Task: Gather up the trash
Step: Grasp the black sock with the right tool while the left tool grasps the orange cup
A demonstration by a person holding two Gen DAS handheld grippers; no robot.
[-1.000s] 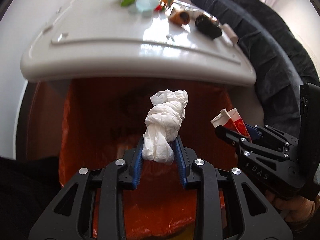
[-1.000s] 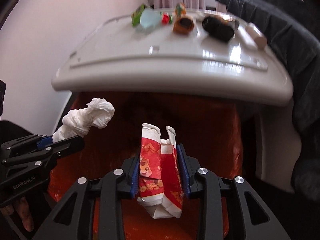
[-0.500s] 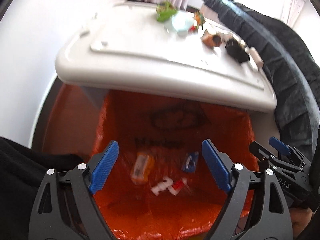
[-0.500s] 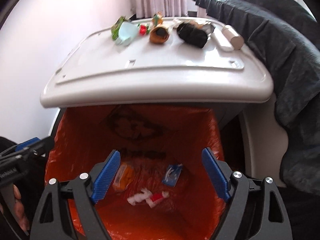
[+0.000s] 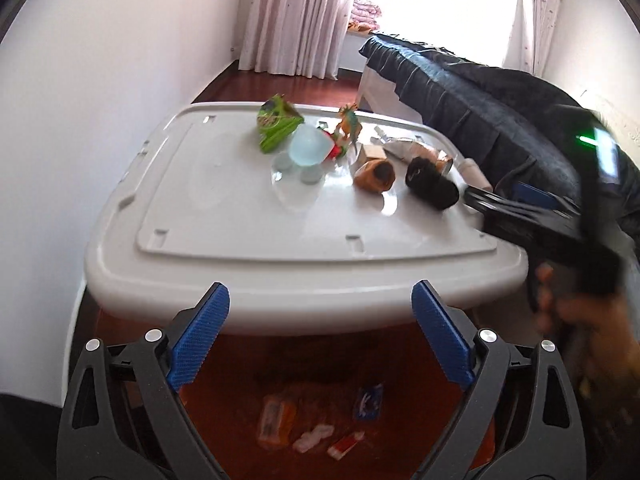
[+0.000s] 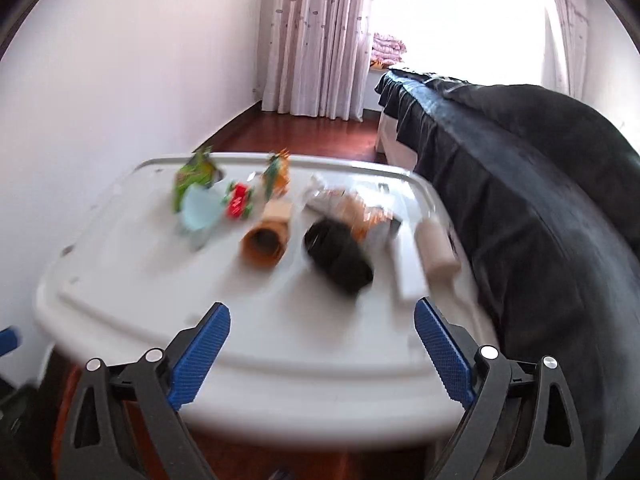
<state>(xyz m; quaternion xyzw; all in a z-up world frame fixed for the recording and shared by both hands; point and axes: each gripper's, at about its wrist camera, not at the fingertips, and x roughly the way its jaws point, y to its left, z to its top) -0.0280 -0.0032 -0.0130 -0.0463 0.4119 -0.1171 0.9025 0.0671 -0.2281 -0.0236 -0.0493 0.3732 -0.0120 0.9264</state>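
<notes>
My left gripper (image 5: 320, 300) is open and empty above the orange-lined bin (image 5: 400, 352), where a tissue (image 5: 312, 436), a red carton (image 5: 346, 444), an orange wrapper (image 5: 274, 416) and a blue packet (image 5: 368, 400) lie. My right gripper (image 6: 322, 320) is open and empty over the near edge of the white lid (image 6: 140, 280). In the left wrist view it (image 5: 520, 216) reaches toward a black lump (image 5: 432, 186). On the white lid (image 5: 224, 208) lie a green wrapper (image 5: 276, 124), a pale blue cup (image 5: 310, 148), an orange cup (image 5: 374, 174). The right wrist view shows the black lump (image 6: 340, 256) and orange cup (image 6: 264, 244).
A dark blanket-covered bed (image 5: 480, 108) runs along the right of the lid, also in the right wrist view (image 6: 540, 184). A white wall (image 5: 80, 100) stands left. Curtains (image 6: 316, 40) hang at the far end. A beige roll (image 6: 436, 250) lies at the lid's right edge.
Both grippers opened and dropped the tissue and red carton into the bin. Both have since risen and tipped up toward the lid; the right one moved forward over it.
</notes>
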